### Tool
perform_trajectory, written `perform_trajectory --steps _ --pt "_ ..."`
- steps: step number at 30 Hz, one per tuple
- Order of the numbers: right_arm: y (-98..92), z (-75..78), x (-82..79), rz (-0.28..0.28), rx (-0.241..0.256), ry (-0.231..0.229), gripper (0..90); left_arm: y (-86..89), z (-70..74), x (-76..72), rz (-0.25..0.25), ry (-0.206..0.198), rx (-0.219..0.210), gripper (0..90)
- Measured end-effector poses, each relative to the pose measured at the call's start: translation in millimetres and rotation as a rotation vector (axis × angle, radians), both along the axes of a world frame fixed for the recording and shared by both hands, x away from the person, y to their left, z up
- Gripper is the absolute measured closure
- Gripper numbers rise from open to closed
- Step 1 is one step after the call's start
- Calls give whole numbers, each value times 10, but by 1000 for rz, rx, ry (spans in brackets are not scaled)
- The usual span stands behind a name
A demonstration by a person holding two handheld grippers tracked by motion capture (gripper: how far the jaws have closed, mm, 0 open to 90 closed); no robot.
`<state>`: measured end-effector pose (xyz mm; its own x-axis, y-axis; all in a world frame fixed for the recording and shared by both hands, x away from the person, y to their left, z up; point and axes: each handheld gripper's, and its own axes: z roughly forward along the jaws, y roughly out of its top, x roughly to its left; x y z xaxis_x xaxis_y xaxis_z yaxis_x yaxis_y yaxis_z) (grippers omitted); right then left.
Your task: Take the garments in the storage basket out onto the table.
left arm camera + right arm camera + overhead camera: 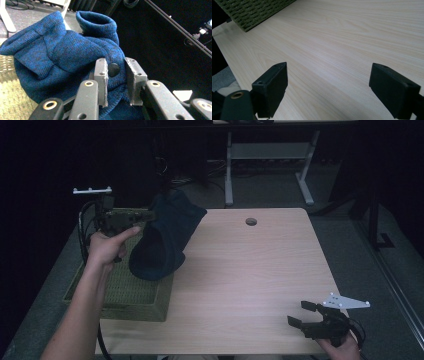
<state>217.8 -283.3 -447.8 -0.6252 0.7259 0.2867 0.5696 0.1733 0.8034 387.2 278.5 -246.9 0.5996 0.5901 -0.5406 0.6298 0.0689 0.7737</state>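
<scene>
right gripper [303, 313]: near right corner of the table [250, 270], held low in the person's right hand [342, 347]; jaws released, spread wide, nothing between them; bare wood under them in the right gripper view [328, 82]
table: light wood top, small round hole [251, 221] near far edge
basket [125, 292]: green woven, flat tray, sits on the near left corner of the table, hangs past the left edge; its corner also shows far off in the right gripper view [249, 12]
left hand [105, 247]: over the basket, forearm comes in from near left
left gripper [150, 215]: raised over the far part of the basket, pointing right; jaws clenched on the sweater, fabric pinched between the pads [101, 82]
sweater [165, 237]: dark blue knit, hangs bunched from the left gripper, lifted, lower end down at the basket's right edge, can't tell if touching; upper end over the far left corner of the table
sweater close up [57, 57]: folded knit, open cuff on top, dark round button [113, 69] right between the jaws
</scene>
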Motion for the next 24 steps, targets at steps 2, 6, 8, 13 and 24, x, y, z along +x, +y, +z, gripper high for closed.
perform_trajectory --steps 2,6,8,13,24 --pt "2 1 -2 1 1 0 149 -34 -6 1 -7 -1 1 732" --pt "2 2 -1 3 0 -1 150 -109 3 -3 -25 -9 -3 732" --pt "4 2 -3 2 -1 2 150 -154 11 -3 -34 -9 1 732" --pt "3 4 -4 2 -3 -2 149 -251 24 -2 -48 -13 -2 732" --pt "-28 -5 7 -4 11 0 145 -605 -55 7 -103 -9 -8 731"
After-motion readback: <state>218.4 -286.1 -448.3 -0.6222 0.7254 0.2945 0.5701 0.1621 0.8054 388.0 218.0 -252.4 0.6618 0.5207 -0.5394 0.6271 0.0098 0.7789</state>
